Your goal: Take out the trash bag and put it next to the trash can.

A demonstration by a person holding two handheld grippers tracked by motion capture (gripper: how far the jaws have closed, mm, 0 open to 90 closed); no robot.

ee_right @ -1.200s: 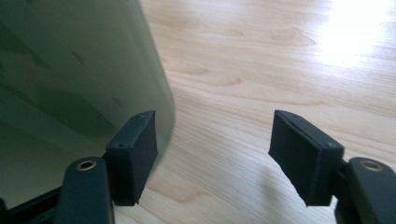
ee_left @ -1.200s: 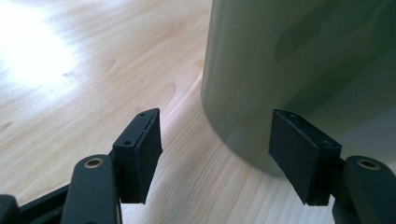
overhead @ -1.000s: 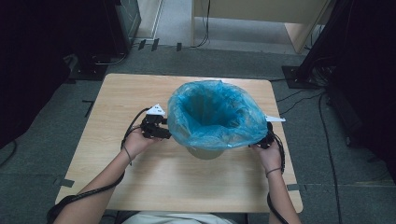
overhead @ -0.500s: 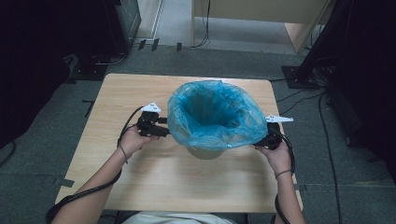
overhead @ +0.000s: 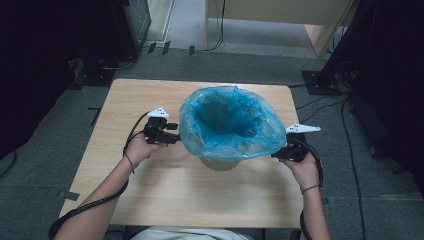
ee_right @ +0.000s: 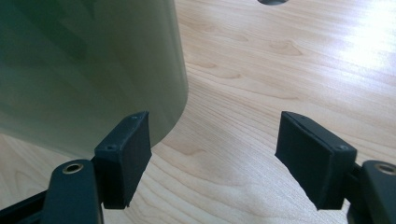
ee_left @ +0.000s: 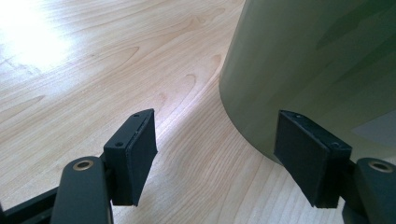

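- Both hands have backed off a little from the bin since a second ago; right hand-held gripper (overhead: 280, 155) now sits slightly further out and lower in the high view, left hand-held gripper (overhead: 172, 137) is shifted a bit outward too.
- Right jaws have just been closing a touch; nothing is between them.
- Left hand-held gripper: jaws wide apart, empty, bare counter (ee_left: 93, 84) between the pads, bin wall just beyond the right pad.
- Right hand-held gripper: jaws wide apart, empty, bin wall just past the left pad, no contact visible.
- Bin (overhead: 220, 162) stands upright mid-counter, between the two grippers; blue bag (overhead: 227, 125) lines it and is folded out over the rim.
- Bag overhang hides most of the bin body from above and covers the right gripper's tips.
- Bin wall: smooth, pale olive-green, curved, matte. Bag: thin, crinkled, translucent plastic.
- Counter: light wood-grain laminate, glare patch in both gripper views.
- Pads: flat black rectangular blocks, screw-fixed.
- Around: grey floor, dark equipment and cables (overhead: 325, 107) at the sides, light wooden furniture (overhead: 320, 40) beyond the far edge.
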